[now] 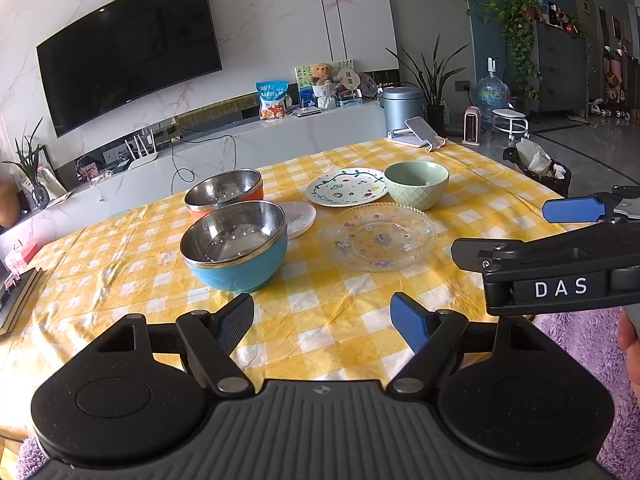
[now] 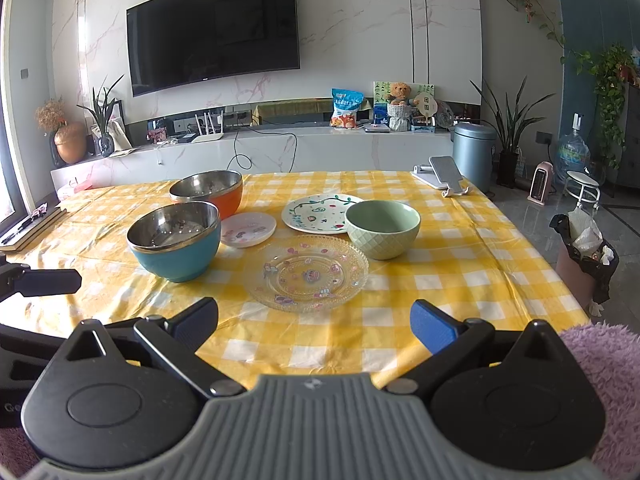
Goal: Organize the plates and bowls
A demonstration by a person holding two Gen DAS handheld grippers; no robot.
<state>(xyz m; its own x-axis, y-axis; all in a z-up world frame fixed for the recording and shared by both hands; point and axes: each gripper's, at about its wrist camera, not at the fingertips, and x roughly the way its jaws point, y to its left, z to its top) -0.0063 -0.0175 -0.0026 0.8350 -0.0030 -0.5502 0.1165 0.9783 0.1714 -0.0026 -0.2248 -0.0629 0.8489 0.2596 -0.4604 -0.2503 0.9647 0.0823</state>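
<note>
We hold the left gripper point(image 1: 322, 316) and right gripper point(image 2: 314, 320) apart, empty. Ahead on the tabletop point(image 2: 460, 280): glass plate point(image 2: 307, 273), blue bowl point(image 2: 176, 242). Nothing is stacked; next, grasp one.

A dark TV point(image 2: 214, 28) hangs on a white marble wall point(image 2: 360, 20) above a long low cabinet point(image 2: 280, 148). The tabletop point(image 2: 460, 280) carries a yellow checked cloth. The grey floor point(image 2: 532, 216) is glossy. Plants point(image 2: 510, 120) stand at right, beside a bin point(image 2: 474, 152). Daylight enters at the left, perhaps through a window.
</note>
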